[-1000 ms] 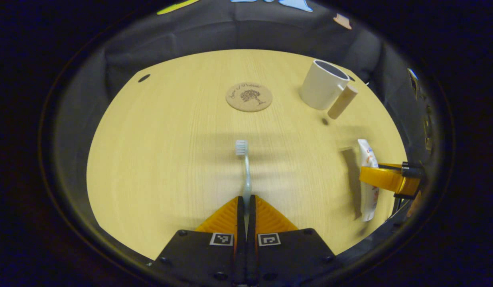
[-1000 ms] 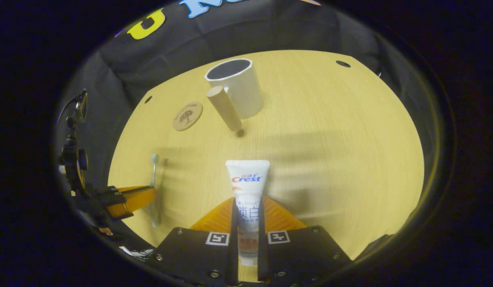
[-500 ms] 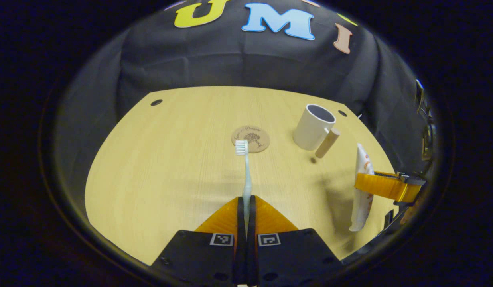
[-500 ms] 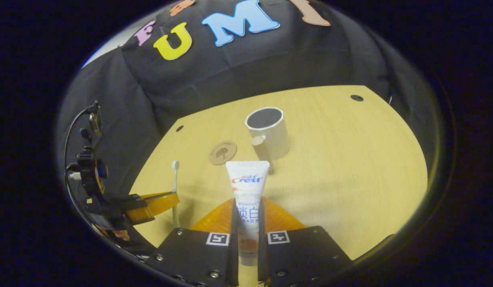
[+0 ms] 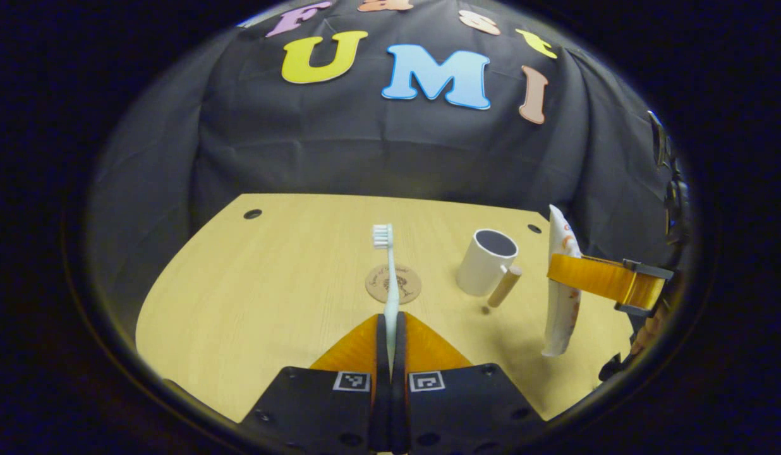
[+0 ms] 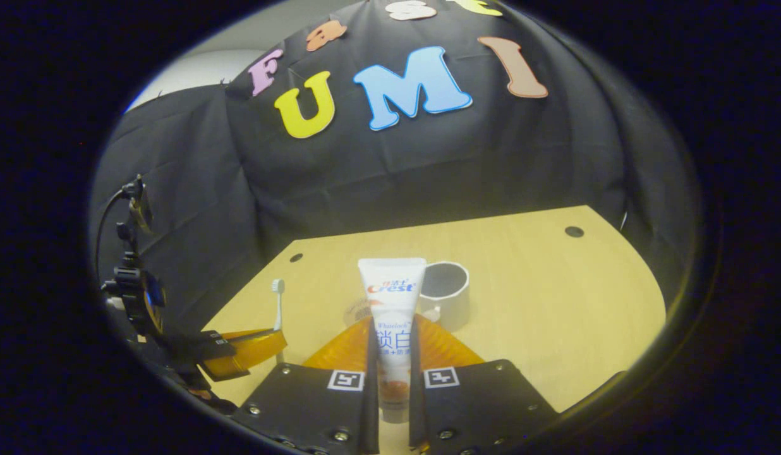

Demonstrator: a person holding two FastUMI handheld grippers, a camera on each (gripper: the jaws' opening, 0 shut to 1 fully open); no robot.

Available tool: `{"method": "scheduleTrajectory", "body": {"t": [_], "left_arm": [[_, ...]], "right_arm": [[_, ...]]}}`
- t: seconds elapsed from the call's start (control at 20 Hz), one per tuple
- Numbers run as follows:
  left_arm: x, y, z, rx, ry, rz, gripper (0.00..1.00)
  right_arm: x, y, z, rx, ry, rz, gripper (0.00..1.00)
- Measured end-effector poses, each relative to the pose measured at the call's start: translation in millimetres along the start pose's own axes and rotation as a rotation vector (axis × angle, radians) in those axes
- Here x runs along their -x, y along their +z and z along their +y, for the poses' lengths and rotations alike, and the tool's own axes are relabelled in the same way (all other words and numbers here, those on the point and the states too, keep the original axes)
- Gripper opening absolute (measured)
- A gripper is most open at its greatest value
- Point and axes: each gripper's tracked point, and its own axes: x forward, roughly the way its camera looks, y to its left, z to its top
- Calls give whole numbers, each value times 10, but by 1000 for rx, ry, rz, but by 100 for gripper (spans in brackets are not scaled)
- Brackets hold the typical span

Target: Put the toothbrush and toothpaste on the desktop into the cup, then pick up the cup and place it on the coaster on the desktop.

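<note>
The left tongs (image 5: 390,328) pinch the thin white toothbrush (image 5: 388,278), and the right tongs (image 6: 390,341) pinch the white toothpaste tube (image 6: 392,316). Both have gone up higher off the pale wooden tabletop (image 5: 270,284) than half a second ago. The white cup (image 5: 486,262) with a wooden handle stands beside the round cork coaster (image 5: 393,284).

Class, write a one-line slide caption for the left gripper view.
Left gripper holds toothbrush above desktop.
</note>
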Motion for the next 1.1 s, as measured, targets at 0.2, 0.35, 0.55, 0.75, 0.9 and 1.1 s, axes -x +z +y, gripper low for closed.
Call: {"method": "scheduleTrajectory", "body": {"t": [0.2, 0.35, 0.55, 0.75, 0.9, 1.1], "left_arm": [[-87, 174, -27, -7, -10, -72, 8], [-71, 409, -32, -19, -18, -152, 8], [-111, 561, -36, -32, -12, -199, 8], [-148, 663, -33, -42, -14, -227, 8], [-193, 699, -61, -45, -21, -231, 8], [-230, 720, -121, -46, -36, -238, 8]], "right_arm": [[-165, 322, 33, 63, -8, -99, 19], [-285, 552, 39, 97, -13, -180, 23], [-466, 801, -31, 103, -22, -262, 19], [-645, 1038, -148, 108, -43, -367, 19], [-746, 1153, -265, 153, -82, -433, 19], [-969, 1112, -369, 140, -84, -428, 19]]}}
